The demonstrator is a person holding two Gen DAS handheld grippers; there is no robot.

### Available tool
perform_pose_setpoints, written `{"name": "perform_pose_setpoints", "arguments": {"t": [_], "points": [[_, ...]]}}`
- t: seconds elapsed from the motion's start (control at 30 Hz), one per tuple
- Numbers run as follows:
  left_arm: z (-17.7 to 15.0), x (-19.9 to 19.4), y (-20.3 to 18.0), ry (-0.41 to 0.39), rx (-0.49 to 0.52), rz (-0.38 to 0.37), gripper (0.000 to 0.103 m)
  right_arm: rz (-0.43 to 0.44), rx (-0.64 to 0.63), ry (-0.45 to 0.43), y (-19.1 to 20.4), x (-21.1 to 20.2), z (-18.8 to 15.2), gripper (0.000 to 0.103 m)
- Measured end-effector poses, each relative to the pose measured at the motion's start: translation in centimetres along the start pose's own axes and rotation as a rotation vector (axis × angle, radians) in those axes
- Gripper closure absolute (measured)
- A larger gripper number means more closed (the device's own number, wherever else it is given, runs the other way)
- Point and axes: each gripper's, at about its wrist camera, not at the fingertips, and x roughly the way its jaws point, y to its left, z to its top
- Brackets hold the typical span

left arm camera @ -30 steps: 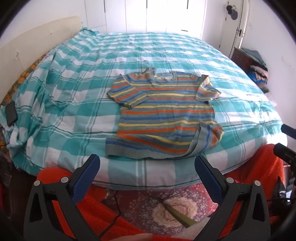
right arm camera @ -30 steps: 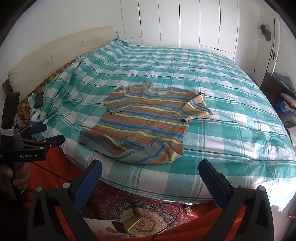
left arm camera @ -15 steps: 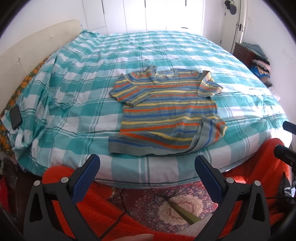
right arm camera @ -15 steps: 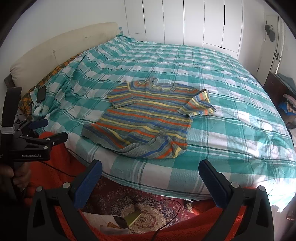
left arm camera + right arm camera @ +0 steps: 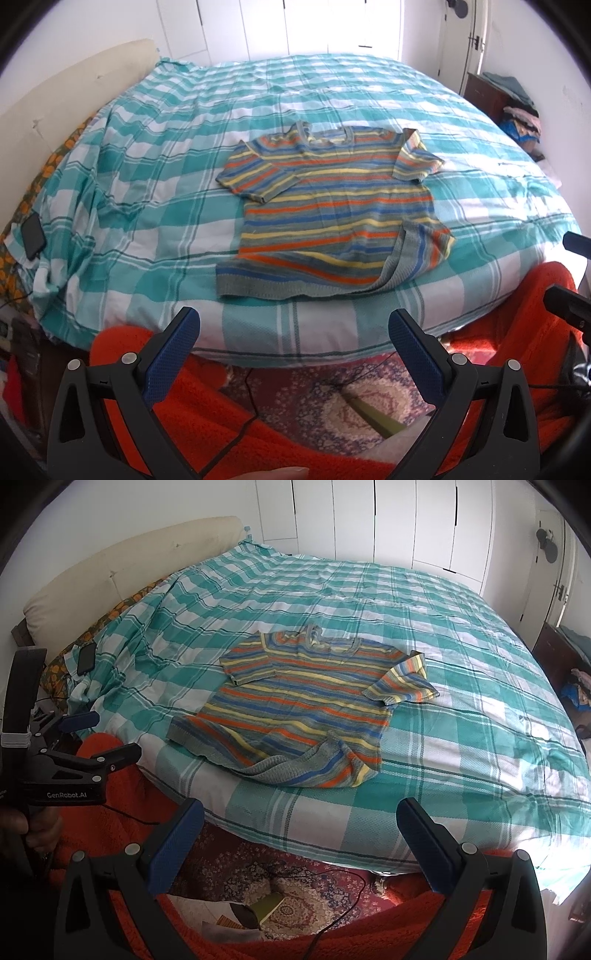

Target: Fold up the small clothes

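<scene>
A small striped knit T-shirt [image 5: 332, 206] lies spread on the bed, neck away from me, its near right hem corner flipped over. It also shows in the right wrist view [image 5: 306, 709]. My left gripper [image 5: 293, 328] is open and empty, held off the near edge of the bed below the shirt's hem. My right gripper [image 5: 299, 816] is open and empty, off the bed edge too. The left gripper shows at the left of the right wrist view [image 5: 99, 734], open.
The bed has a teal and white checked cover [image 5: 147, 192] [image 5: 461, 686]. A black phone [image 5: 33, 236] lies at its left edge. An orange blanket [image 5: 207, 413] and a patterned rug [image 5: 288, 893] lie below. A dresser with clothes [image 5: 517, 110] stands at the right.
Both grippers have moved forward and a little up toward the bed; the shirt sits lower and larger in view. The shirt itself has not moved.
</scene>
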Motion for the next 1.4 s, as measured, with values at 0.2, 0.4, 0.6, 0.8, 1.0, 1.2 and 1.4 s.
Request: {"name": "perform_pose_setpoints", "arguments": {"t": [0.2, 0.4, 0.6, 0.8, 1.0, 1.2, 1.4], "points": [[-0.2, 0.1, -0.1, 0.004, 0.005, 0.005, 0.001, 0.004, 0.000, 0.005, 0.0, 0.2, -0.1, 0.000], [-0.3, 0.3, -0.2, 0.008, 0.020, 0.013, 0.001, 0.010, -0.007, 0.016, 0.4, 0.5, -0.2, 0.000], [-0.3, 0.3, -0.3, 0.010, 0.020, 0.014, 0.001, 0.010, -0.008, 0.018, 0.4, 0.6, -0.2, 0.000], [-0.2, 0.5, -0.3, 0.019, 0.023, 0.012, 0.001, 0.012, -0.005, 0.027, 0.3, 0.7, -0.2, 0.000], [0.0, 0.8, -0.5, 0.027, 0.028, 0.015, 0.001, 0.012, 0.001, 0.033, 0.0, 1.0, -0.3, 0.000], [-0.1, 1.0, -0.5, 0.033, 0.030, 0.017, 0.001, 0.014, 0.003, 0.043, 0.0, 1.3, -0.2, 0.000], [-0.1, 1.2, -0.5, 0.027, 0.035, 0.019, 0.001, 0.014, 0.005, 0.040, 0.0, 1.3, -0.2, 0.000]]}}
